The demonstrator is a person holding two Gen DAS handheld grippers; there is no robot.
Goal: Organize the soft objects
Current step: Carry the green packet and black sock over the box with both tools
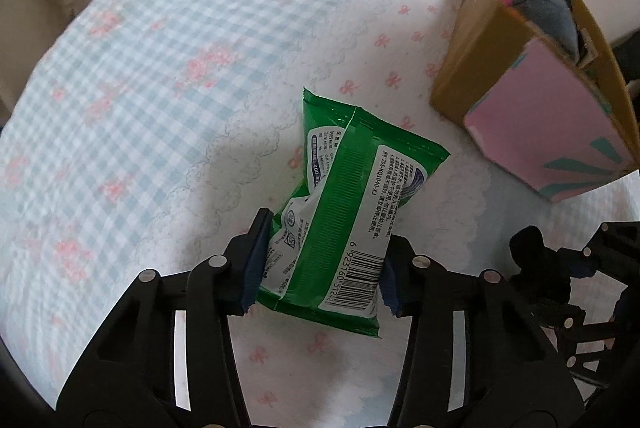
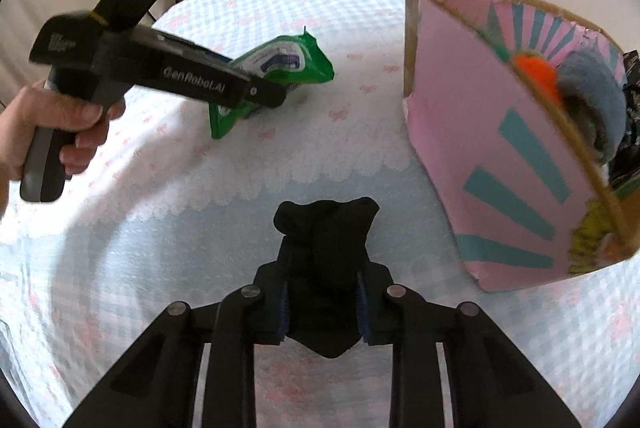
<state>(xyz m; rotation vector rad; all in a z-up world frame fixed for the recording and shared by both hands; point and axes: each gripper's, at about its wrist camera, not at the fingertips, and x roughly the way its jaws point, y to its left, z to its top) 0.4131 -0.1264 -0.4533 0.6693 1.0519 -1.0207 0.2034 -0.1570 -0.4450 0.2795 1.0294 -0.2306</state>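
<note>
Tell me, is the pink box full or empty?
Not empty: a blue-grey soft thing and an orange ball poke out of the box.

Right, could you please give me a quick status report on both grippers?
Left hand-held gripper shut on green wipes pack. Right hand-held gripper shut on black sock. Cardboard box ahead right, already holding soft items. Nothing in the way.

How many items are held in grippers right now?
2: the green wipes pack in the left gripper, and the black sock in the right gripper.
</note>
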